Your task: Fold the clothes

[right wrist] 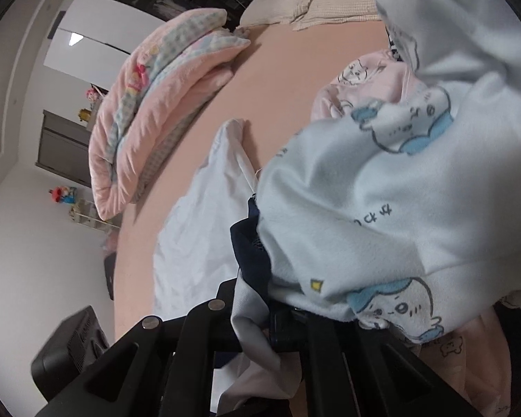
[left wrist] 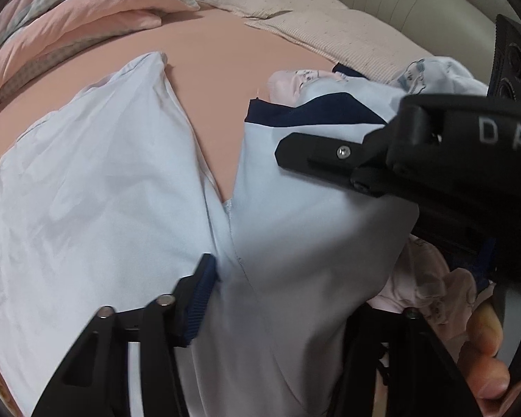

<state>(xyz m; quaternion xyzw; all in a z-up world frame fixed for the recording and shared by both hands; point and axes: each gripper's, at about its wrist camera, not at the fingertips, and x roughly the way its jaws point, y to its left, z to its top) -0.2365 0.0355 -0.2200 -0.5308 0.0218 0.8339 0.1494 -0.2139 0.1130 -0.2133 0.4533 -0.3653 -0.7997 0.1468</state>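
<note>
Shirt cloth, pale blue with a navy band, lies spread over the pink bedsheet, its two halves parting in a V toward 12 o'clock in the left wrist view; the pale blue shirt fills that view from 7 to 1 o'clock. The left gripper is at 6 o'clock with cloth running between its fingers, the blue pad of one pressing the fabric; the other finger is hidden under the cloth, so I cannot tell for sure whether it is pinching. The right gripper shows pale cloth and a navy edge bunched between its fingers at 6 o'clock, and it looks pressed together on the shirt. A printed fleece top and a pink garment are heaped at 1 to 3 o'clock, overlapping the shirt's navy edge. A folded quilt sits at 10 o'clock. My judgement: the shirt is being handled for a fold, either being laid flat or drawn over. Any next move calls for even tension between both grips and keeping the heap off the shirt
</note>
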